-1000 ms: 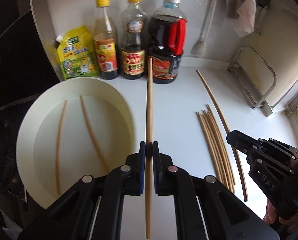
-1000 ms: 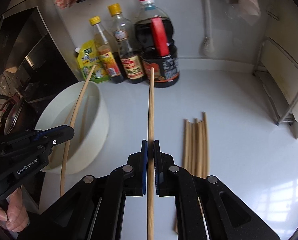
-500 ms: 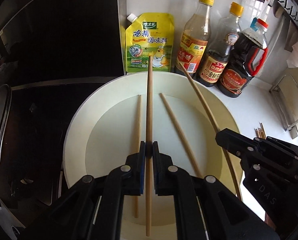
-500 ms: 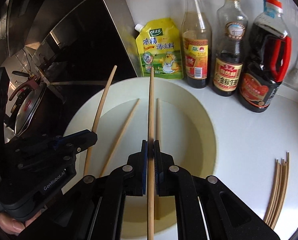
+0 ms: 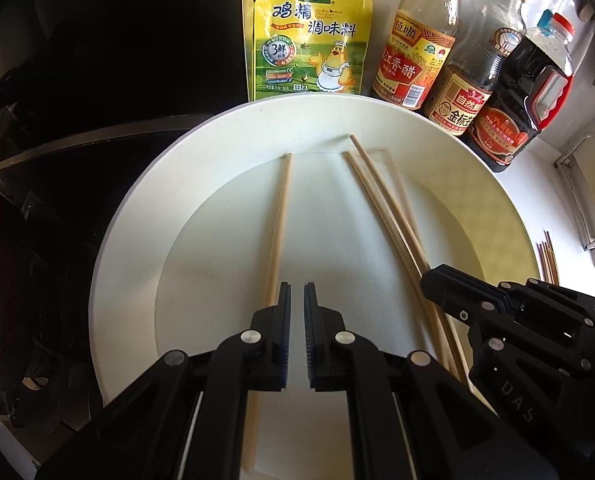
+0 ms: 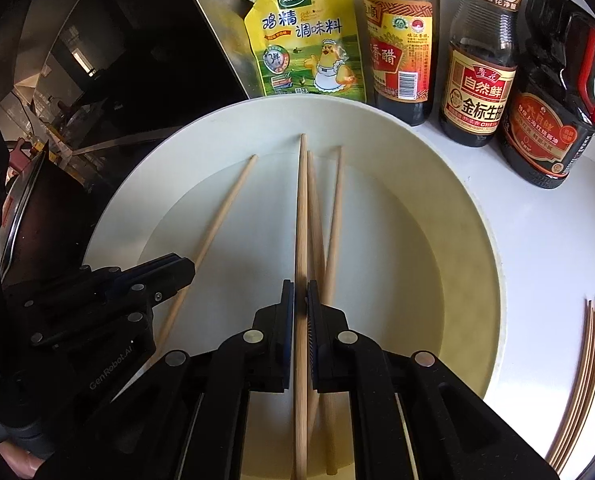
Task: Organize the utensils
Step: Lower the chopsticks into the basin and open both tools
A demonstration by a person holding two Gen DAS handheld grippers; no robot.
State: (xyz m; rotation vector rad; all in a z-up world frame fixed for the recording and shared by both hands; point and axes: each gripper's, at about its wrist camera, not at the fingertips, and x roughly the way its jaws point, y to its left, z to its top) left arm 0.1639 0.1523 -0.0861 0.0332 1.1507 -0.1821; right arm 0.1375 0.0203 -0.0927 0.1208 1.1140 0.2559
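Note:
A large white bowl [image 5: 437,136] [image 6: 469,216] fills both views, with several wooden chopsticks lying in it. My left gripper [image 5: 295,300] is open a little and empty above the bowl; one chopstick [image 5: 277,224] lies on the bowl floor just left of its fingers. My right gripper [image 6: 300,296] is shut on a chopstick [image 6: 301,216] that points forward over the bowl. Two more chopsticks [image 6: 329,232] lie under it. The right gripper's body [image 5: 517,320] shows in the left wrist view, and the left gripper's body [image 6: 97,304] in the right wrist view.
A yellow seasoning pouch [image 5: 311,36] and three sauce bottles [image 5: 417,40] stand behind the bowl against the wall. A bundle of chopsticks [image 6: 585,376] lies on the white counter to the right. A dark stove [image 5: 97,80] lies to the left. A wire rack [image 5: 585,200] stands far right.
My left gripper has opened and dropped its chopstick into the bowl. Both grippers have moved lower and closer over the bowl. The right gripper still holds its chopstick.

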